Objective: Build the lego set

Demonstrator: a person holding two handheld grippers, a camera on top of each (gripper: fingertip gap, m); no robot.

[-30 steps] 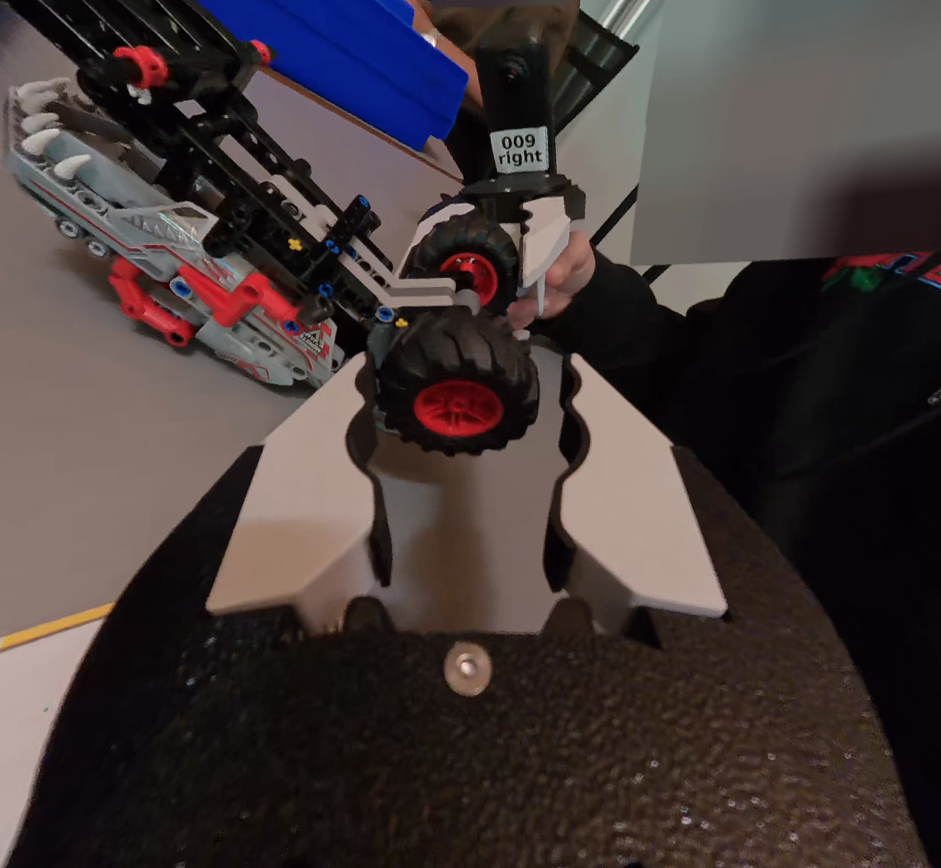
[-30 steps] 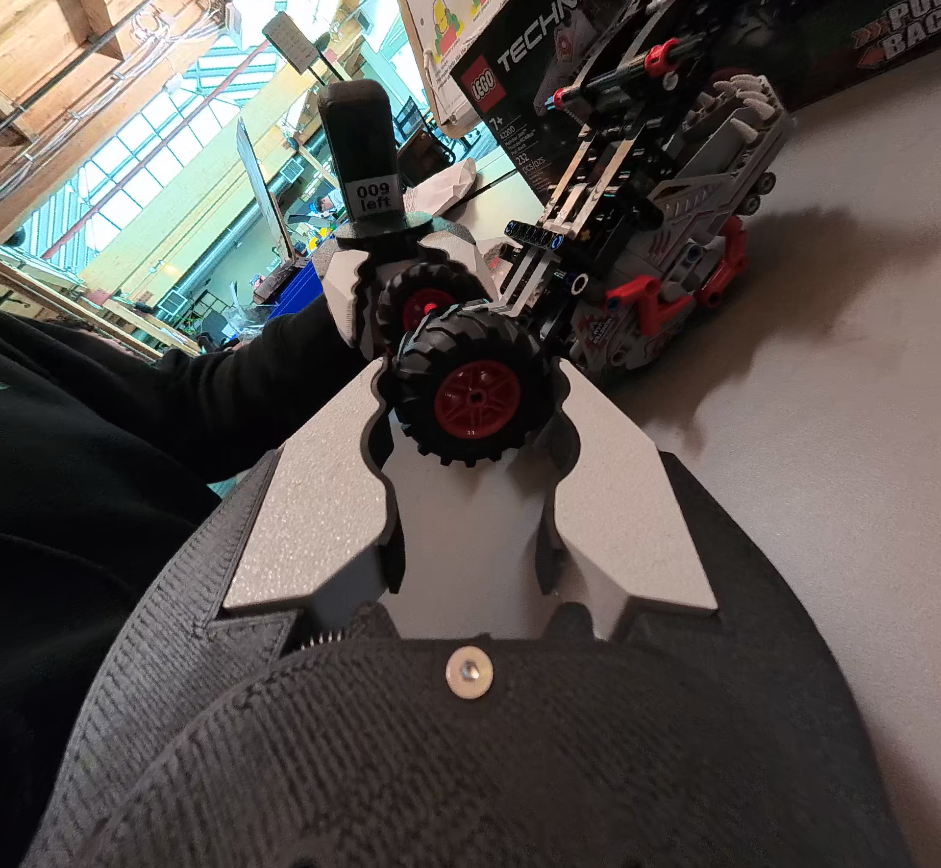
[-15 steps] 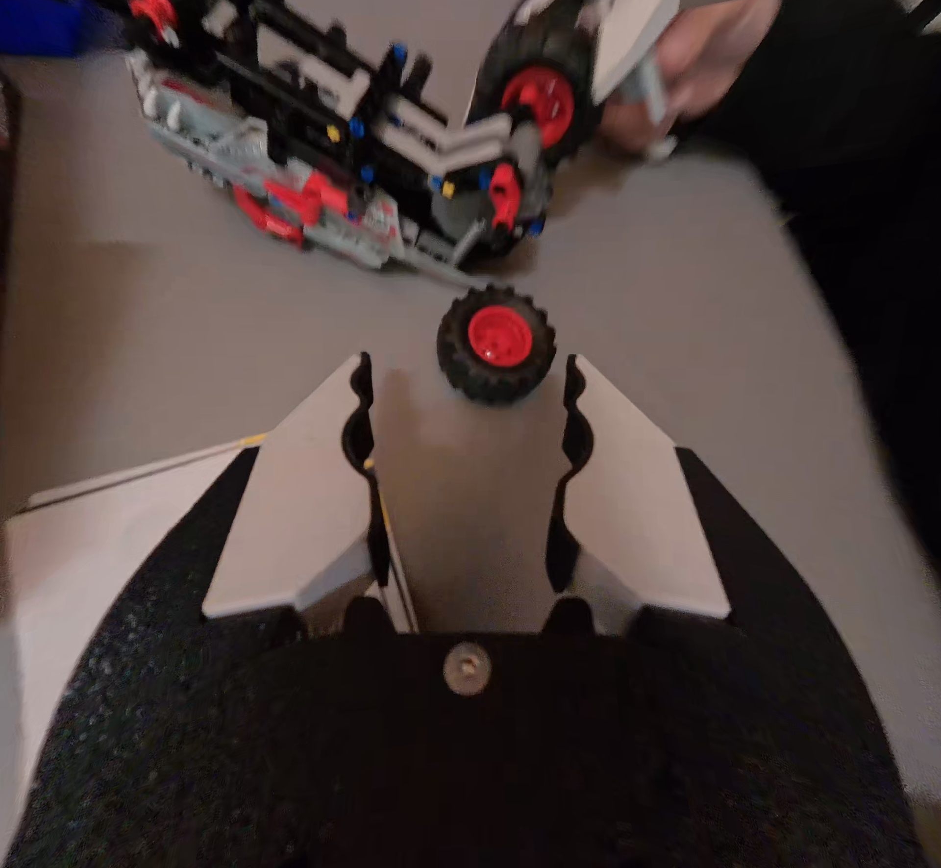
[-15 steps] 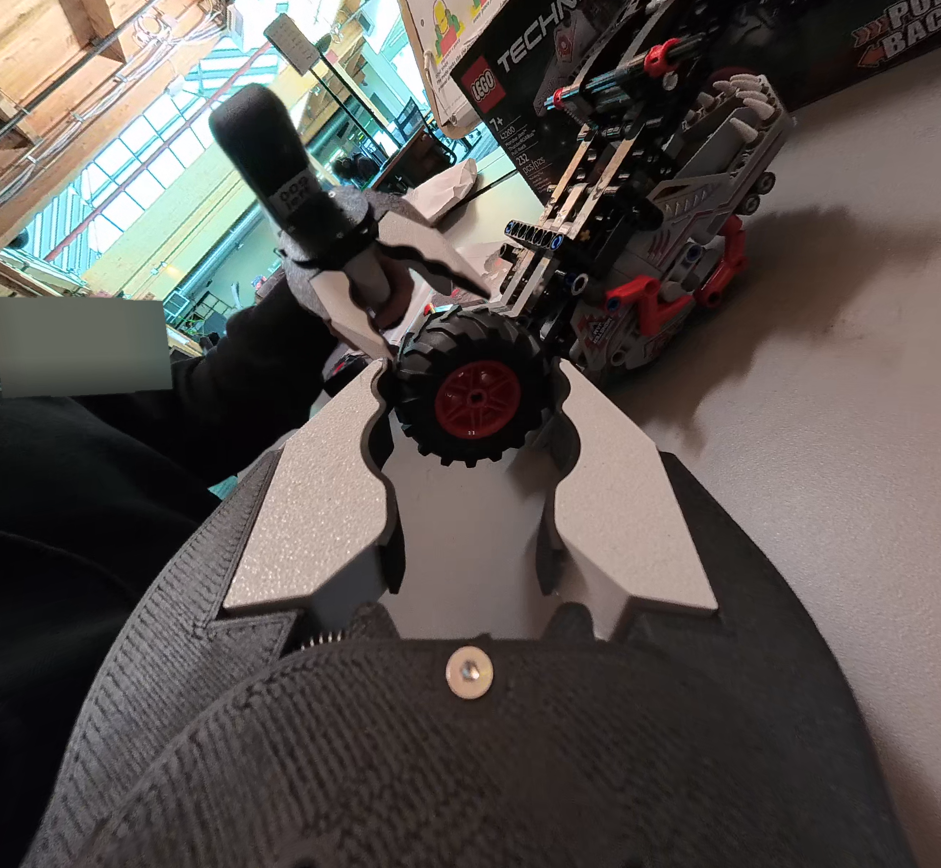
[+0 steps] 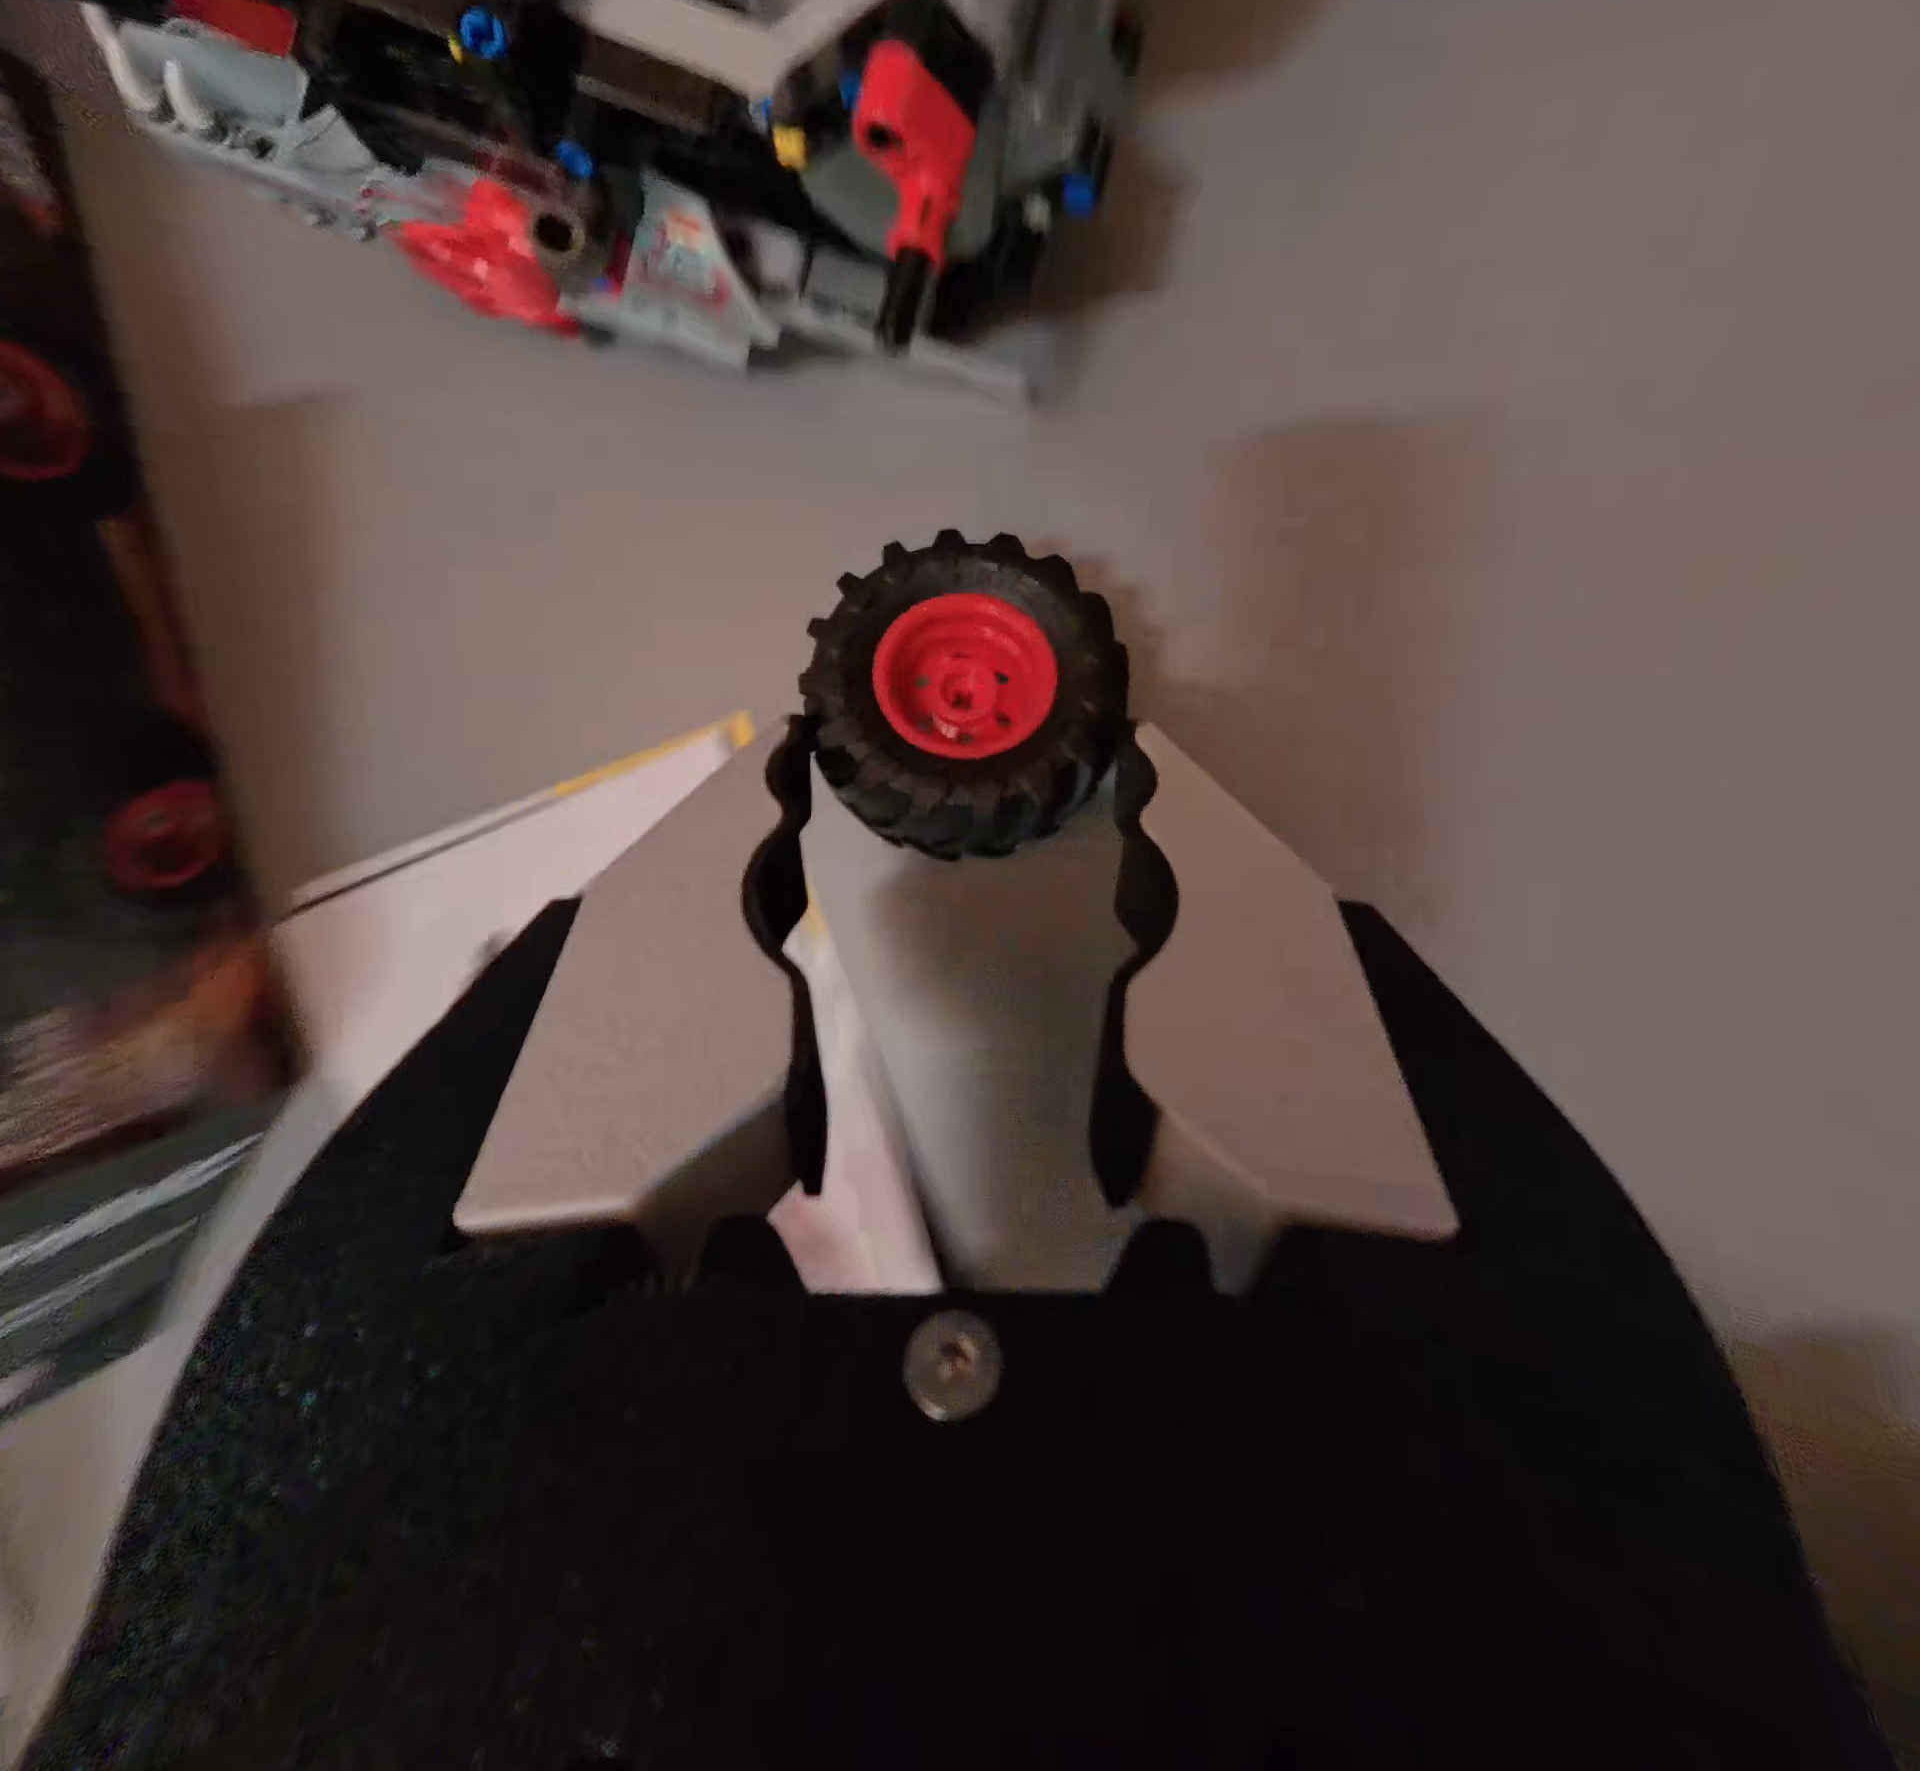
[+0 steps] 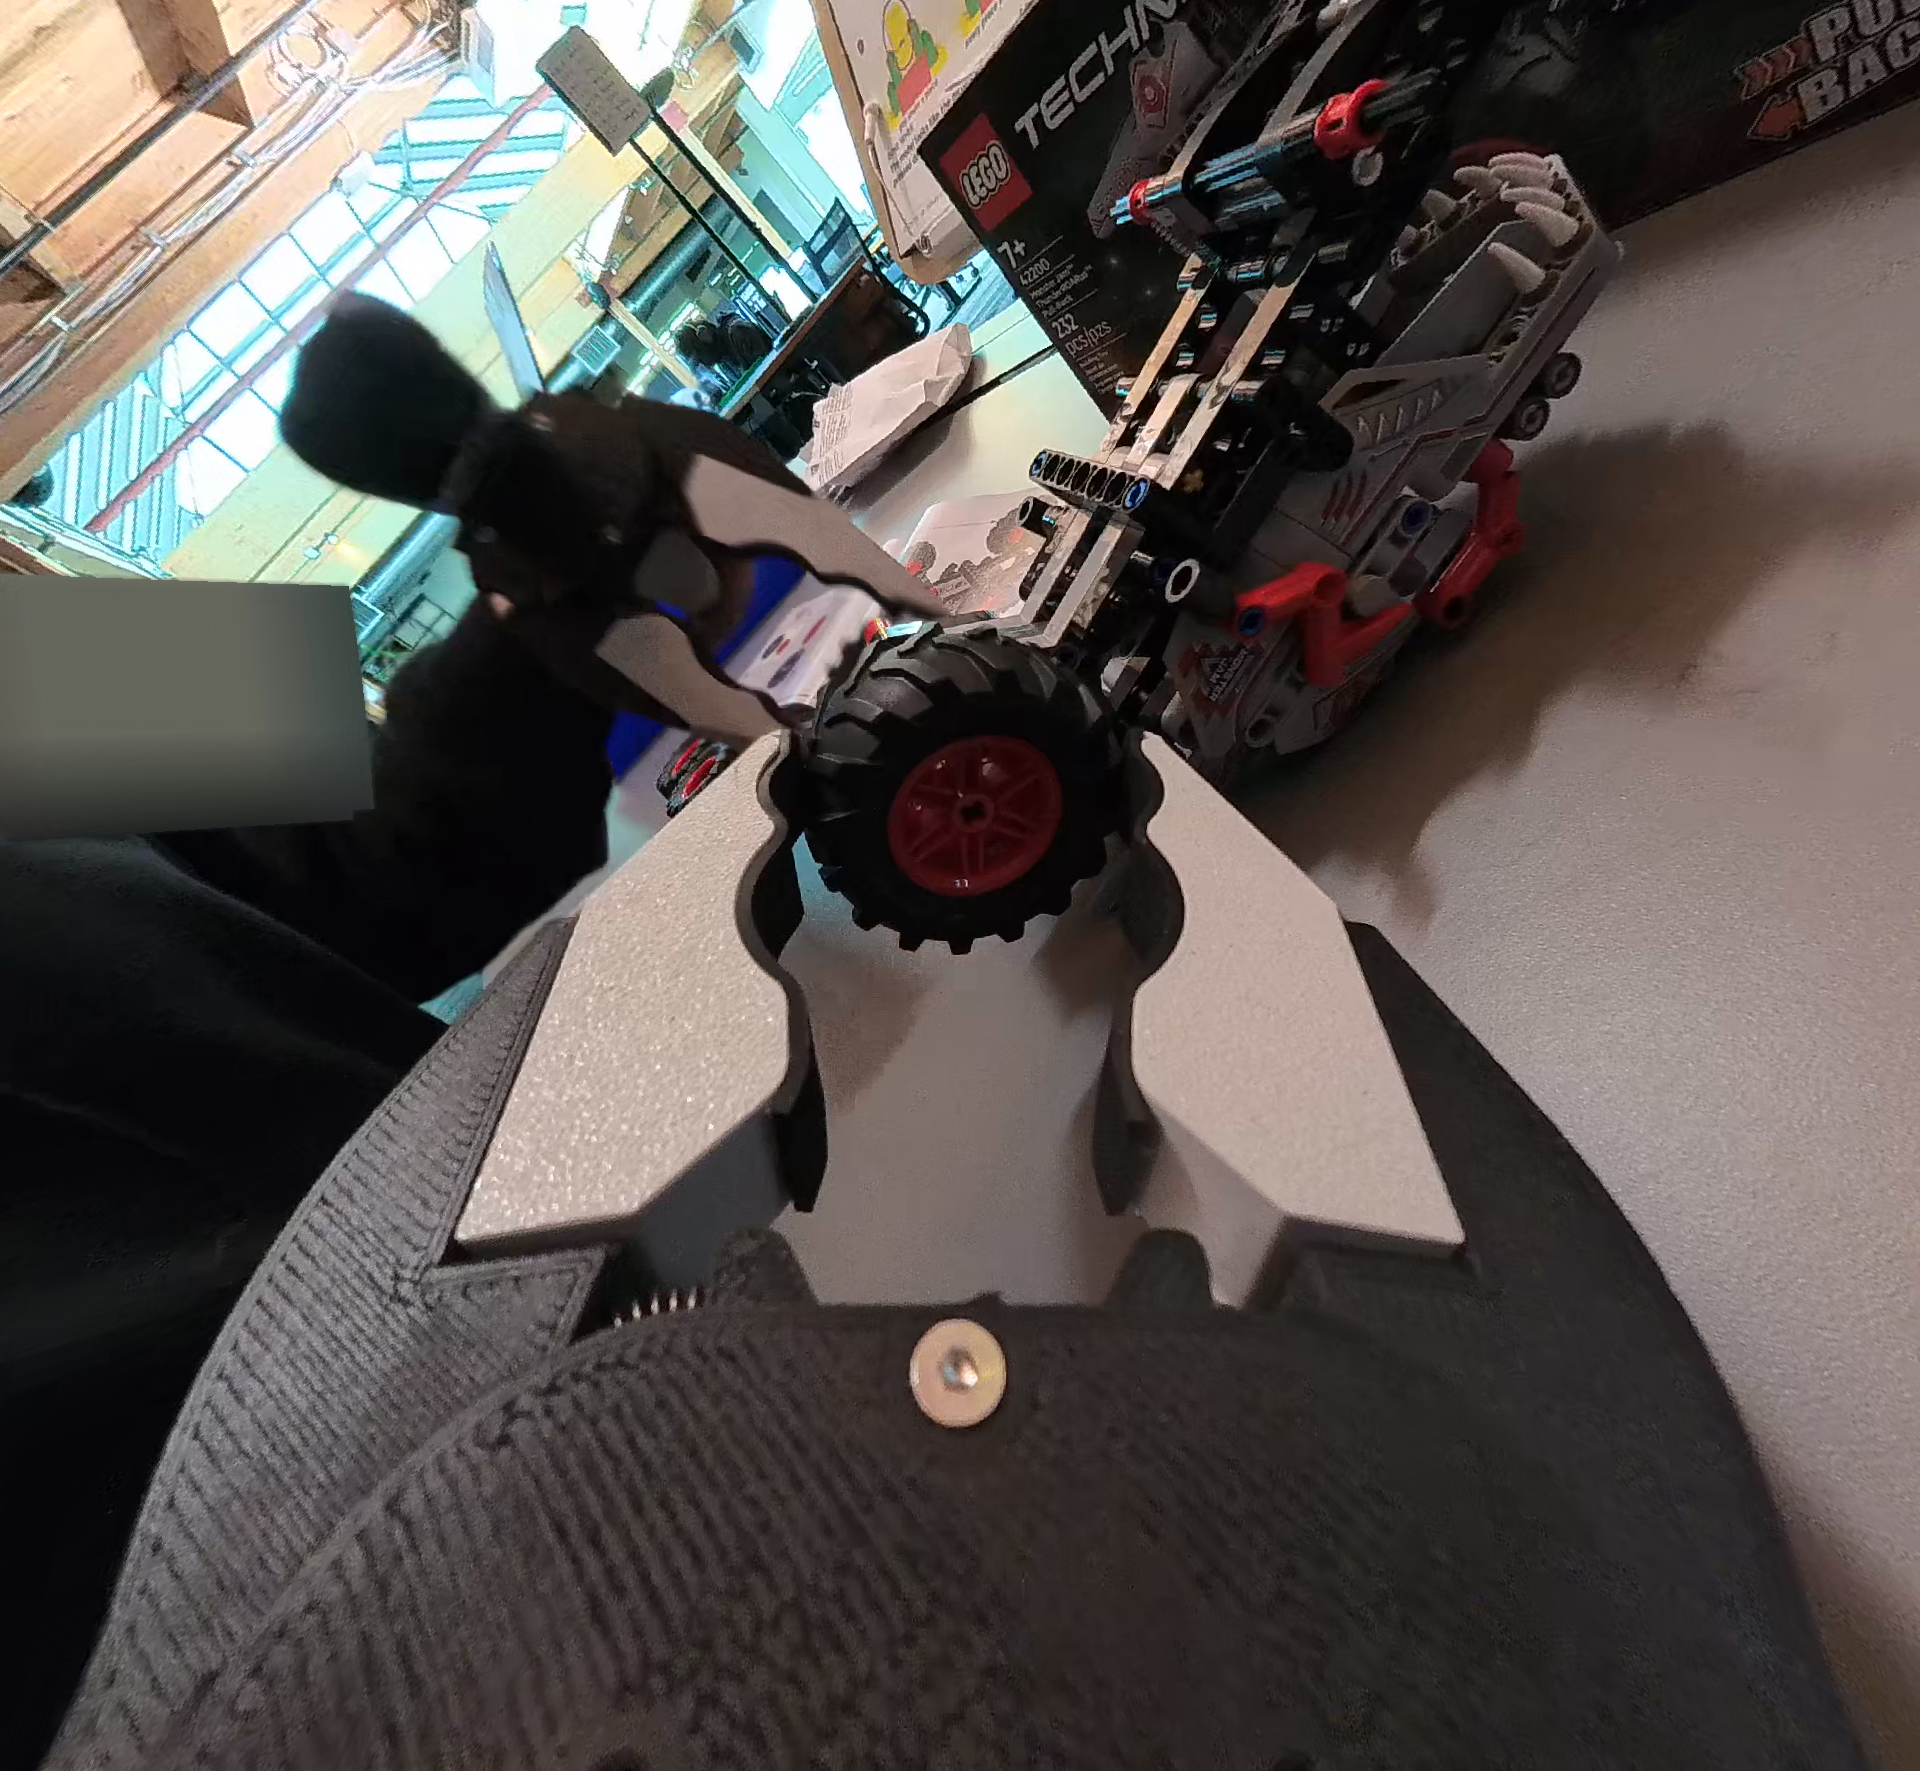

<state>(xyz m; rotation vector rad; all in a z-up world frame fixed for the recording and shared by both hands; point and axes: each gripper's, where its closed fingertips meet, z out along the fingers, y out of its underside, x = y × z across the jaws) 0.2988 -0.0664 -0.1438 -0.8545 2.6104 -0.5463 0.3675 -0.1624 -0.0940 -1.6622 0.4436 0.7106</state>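
Note:
A loose black wheel with a red hub (image 5: 964, 687) lies on the grey table, hub facing up. My left gripper (image 5: 961, 750) has its fingertips pressed on both sides of the tyre. It also shows blurred in the right wrist view (image 6: 727, 599). The grey, black and red Lego vehicle (image 5: 665, 163) lies just beyond the wheel. My right gripper (image 6: 961, 765) is shut on the vehicle's mounted wheel (image 6: 971, 812) and holds that end tilted up. The vehicle body (image 6: 1351, 516) rests on the table at its far end.
The dark Lego set box (image 6: 1299, 59) stands behind the vehicle and also shows at the left edge of the left wrist view (image 5: 73, 630). A white booklet (image 5: 468, 900) lies under my left gripper. A person's black sleeve (image 6: 208, 994) is at the left.
One second ago the left gripper was around a wheel at the vehicle. That wheel then lay loose on the table. The left gripper has dropped down over it and narrowed. The right gripper has not moved.

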